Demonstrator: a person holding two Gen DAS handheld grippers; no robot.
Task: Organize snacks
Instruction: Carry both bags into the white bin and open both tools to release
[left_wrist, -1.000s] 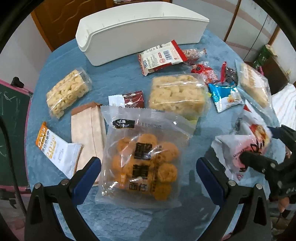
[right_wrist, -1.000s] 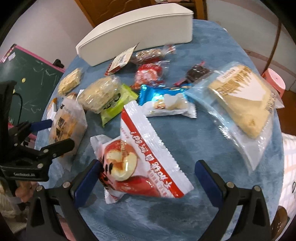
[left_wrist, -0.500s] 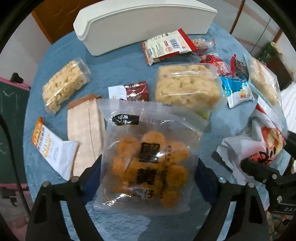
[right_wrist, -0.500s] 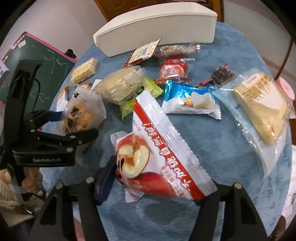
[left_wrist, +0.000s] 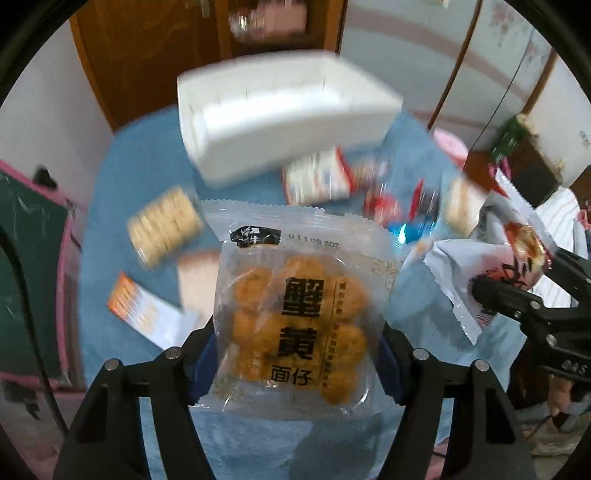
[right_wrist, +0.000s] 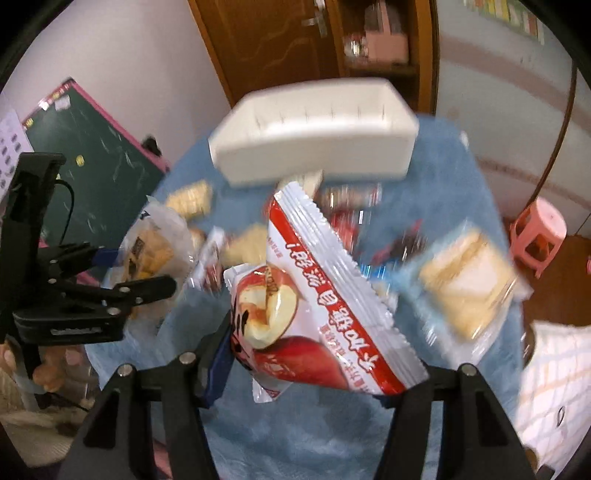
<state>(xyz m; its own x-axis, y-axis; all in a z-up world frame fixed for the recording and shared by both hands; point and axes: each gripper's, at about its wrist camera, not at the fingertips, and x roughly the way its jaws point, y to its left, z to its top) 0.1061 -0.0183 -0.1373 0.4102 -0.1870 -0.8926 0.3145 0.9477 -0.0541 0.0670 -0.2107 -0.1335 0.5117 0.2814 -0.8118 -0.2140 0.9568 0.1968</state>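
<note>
My left gripper (left_wrist: 297, 365) is shut on a clear pack of orange crab-roe snack balls (left_wrist: 295, 314) and holds it above the blue table. My right gripper (right_wrist: 317, 365) is shut on a red-and-white apple snack bag (right_wrist: 317, 295), also lifted. Each gripper shows in the other's view: the right one (left_wrist: 524, 302) with its bag at the right, the left one (right_wrist: 103, 280) at the left. The long white bin (left_wrist: 280, 122) stands at the table's far side and shows in the right wrist view (right_wrist: 314, 133) too.
Several snack packs lie on the blue tablecloth (left_wrist: 122, 177): a cracker pack (left_wrist: 164, 225), an orange-white sachet (left_wrist: 140, 314), a red-white packet (left_wrist: 317, 181), a large bread pack (right_wrist: 465, 280). A green chalkboard (right_wrist: 96, 155) stands left, a pink stool (right_wrist: 535, 229) right.
Both grippers closed on their packs and lifted them off the table. The view has tilted up toward the white bin, with motion blur.
</note>
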